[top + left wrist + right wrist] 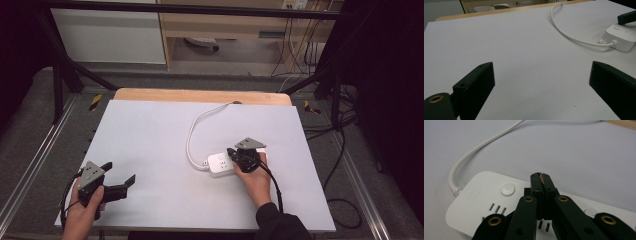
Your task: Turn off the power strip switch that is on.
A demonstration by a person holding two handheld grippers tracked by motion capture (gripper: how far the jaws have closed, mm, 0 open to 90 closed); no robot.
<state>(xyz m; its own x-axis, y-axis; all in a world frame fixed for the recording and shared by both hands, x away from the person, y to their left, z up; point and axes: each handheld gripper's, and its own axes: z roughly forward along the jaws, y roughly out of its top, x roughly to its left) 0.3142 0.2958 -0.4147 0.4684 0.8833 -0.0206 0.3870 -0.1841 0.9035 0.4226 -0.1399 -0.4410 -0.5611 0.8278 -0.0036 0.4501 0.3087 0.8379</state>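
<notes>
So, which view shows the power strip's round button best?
The right gripper view: the button is close and sharp on the power strip. The left gripper view shows it small at the edge; in the high view it is too small to tell.

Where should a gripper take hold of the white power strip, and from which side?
Probably across the power strip's short width, coming straight down. It lies flat on the table, so only its long edges offer parallel faces. Stay clear of the cord end.

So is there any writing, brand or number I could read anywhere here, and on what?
Power strip: a faint embossed mark at its cord end, too blurred to read.
Yellow-and-black hazard stickers on the floor rail: stripes, no words.
Nothing else carries legible text.
</notes>
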